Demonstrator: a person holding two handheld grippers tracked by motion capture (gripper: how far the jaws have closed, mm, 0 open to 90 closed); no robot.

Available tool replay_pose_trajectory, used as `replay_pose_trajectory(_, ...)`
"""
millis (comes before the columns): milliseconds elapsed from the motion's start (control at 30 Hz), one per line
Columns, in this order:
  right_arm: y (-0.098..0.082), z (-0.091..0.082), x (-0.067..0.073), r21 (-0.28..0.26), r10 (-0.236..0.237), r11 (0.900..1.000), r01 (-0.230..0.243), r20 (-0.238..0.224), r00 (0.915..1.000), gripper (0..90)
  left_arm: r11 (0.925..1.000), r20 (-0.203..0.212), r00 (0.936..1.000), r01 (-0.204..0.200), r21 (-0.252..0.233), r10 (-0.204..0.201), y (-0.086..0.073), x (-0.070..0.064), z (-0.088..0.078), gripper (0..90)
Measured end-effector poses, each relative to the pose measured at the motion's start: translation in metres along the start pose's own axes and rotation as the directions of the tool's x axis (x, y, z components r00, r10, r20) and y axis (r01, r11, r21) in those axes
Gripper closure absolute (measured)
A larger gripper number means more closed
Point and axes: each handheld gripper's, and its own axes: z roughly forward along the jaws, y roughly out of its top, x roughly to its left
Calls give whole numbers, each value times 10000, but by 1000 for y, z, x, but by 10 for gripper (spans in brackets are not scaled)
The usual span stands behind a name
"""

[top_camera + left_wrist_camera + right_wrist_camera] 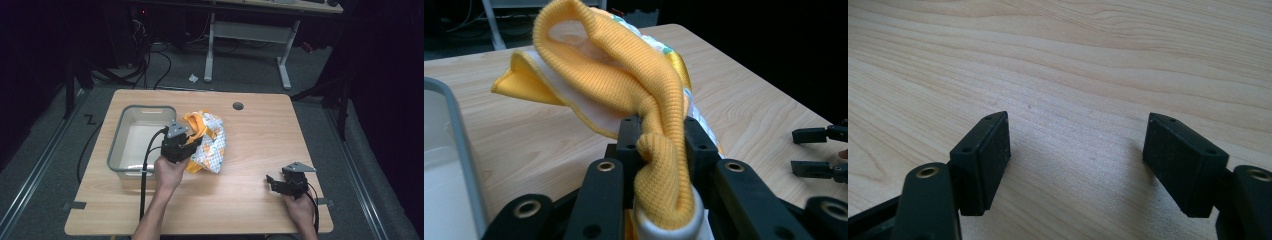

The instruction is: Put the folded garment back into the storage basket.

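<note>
Left tool (659, 145) clamps the yellow garment (624, 75) at 3 o'clock of the bin (118, 145); right tool (1078, 165) gapes, holding nothing.

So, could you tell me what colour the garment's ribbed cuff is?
Yellow-orange ribbed cuff, clearest in the left gripper view.

garment (210, 142): a small white piece with an orange-and-green print and yellow-orange knitted trim — bunched, not spread flat
knitted trim (624, 75): ribbed, looping up and twisting down into a pinched fold
pose: one end lifting off the table, the rest trailing down
place: sitting near the table's middle — at three o'clock from the grey bin
</note>
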Motion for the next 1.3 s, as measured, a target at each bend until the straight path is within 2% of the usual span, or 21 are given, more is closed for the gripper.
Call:
replay_pose_trajectory(300, 0, 0, 0, -10, -28, 10000, 28, 2, 10000, 273, 9996, -125, 9998, 122, -240, -125, 5, 9, -17, 745)
replay_pose_trajectory(1000, 0, 0, 0, -8, -26, 10000, 26, 2, 10000, 273, 9972, -421, 9984, 355, -662, -383, 5, 30, -44, 744)
replay_pose_trajectory(1300, 0, 0, -1, -26, -82, 10000, 82, -3, 10000, 273, 9966, -584, 9968, 511, -645, -549, 5, 41, -54, 744)
